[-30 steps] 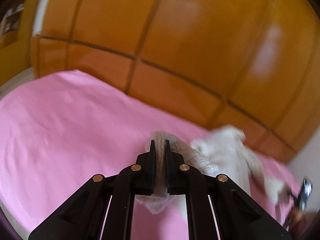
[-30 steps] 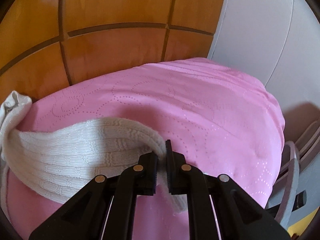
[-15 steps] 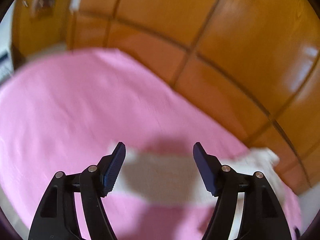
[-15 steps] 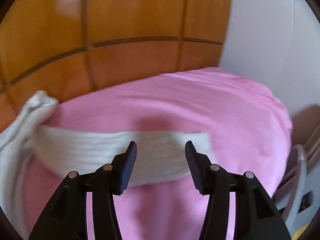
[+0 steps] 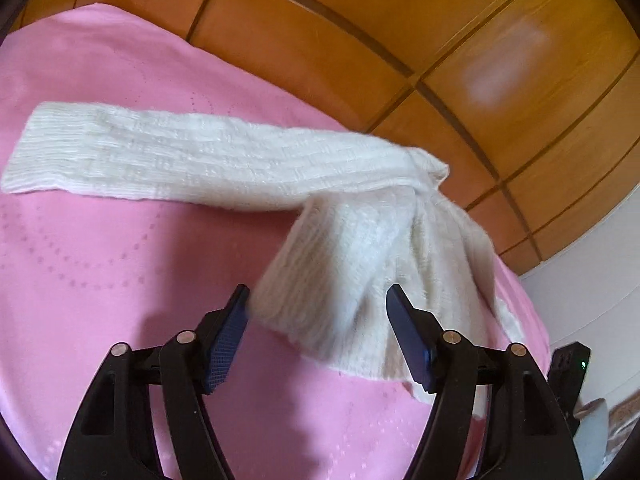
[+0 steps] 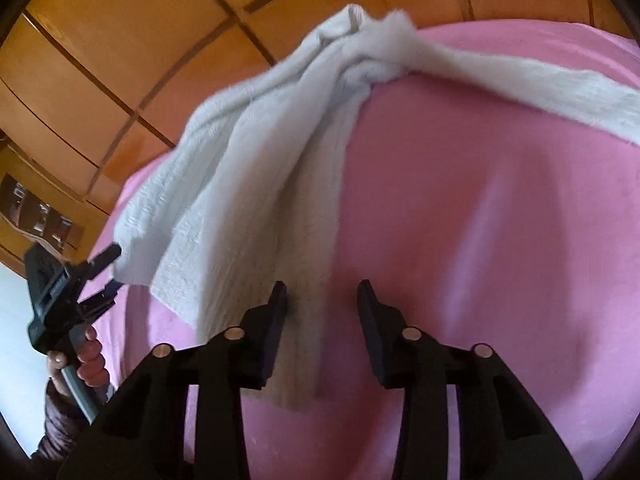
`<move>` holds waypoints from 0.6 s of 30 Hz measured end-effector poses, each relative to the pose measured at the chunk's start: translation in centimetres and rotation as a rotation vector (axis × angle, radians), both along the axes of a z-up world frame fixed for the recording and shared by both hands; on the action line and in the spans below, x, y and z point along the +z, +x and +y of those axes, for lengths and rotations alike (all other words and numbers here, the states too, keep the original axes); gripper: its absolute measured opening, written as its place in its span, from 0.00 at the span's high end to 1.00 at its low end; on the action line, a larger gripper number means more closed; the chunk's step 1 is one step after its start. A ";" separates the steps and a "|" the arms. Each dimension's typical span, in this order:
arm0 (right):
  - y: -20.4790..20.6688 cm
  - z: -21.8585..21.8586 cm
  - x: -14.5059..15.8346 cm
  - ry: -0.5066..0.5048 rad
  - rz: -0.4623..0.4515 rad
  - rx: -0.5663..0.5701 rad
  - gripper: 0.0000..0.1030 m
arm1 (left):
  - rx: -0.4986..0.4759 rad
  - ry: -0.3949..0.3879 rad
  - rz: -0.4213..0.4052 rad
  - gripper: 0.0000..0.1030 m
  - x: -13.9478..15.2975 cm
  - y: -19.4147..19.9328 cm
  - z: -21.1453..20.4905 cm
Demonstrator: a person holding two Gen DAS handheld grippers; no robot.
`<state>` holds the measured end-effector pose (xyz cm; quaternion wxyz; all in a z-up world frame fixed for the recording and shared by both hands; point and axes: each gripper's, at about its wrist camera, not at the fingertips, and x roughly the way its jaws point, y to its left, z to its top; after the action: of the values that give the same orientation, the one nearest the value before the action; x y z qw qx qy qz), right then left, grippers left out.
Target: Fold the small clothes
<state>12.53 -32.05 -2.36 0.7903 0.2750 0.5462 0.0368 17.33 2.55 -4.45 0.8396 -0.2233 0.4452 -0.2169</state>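
Note:
A white knit garment (image 5: 336, 248) lies on the pink bedspread (image 5: 100, 280), bunched near the wooden wall. One long part stretches away flat; the other fans out toward me. My left gripper (image 5: 318, 300) hovers over that fanned end, its jaws closing with the knit edge between them, pads clear of it. In the right wrist view the garment (image 6: 256, 184) runs down to my right gripper (image 6: 322, 294), whose jaws are also closing. A narrow strip of knit lies between them beside the left finger, not pinched. The left gripper (image 6: 106, 270) shows there too, at the garment's other corner.
Orange wooden panels (image 5: 440, 40) rise right behind the bed. A hand (image 6: 86, 360) and dark sleeve hold the left gripper's handle at the bed's edge. A black device with a green light (image 5: 568, 368) sits at the bedspread's right edge. A white wall (image 5: 592, 300) stands beyond.
Both grippers let go of the knit ends they held, and the garment dropped onto the bedspread. Both hands then swung down toward its fanned end, jaws narrower than half a second ago.

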 end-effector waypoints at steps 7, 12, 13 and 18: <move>0.2 1.9 2.8 -0.101 -0.063 0.077 0.94 | -0.011 0.010 -0.010 0.91 0.6 0.3 0.4; -1.5 0.0 8.3 -0.188 -0.168 0.067 0.95 | -0.029 -0.022 -0.070 0.92 3.6 -1.8 1.3; -1.5 0.0 8.3 -0.188 -0.168 0.067 0.95 | -0.033 -0.040 -0.079 0.92 4.3 -2.5 1.7; -6.1 -3.9 14.4 -0.329 -0.257 0.055 0.95 | -0.030 -0.112 -0.087 0.93 6.0 -6.0 3.5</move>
<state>6.41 -35.99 12.09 0.8865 0.1204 0.4469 0.0035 11.35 6.05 1.56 0.8409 -0.2536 0.3986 -0.2638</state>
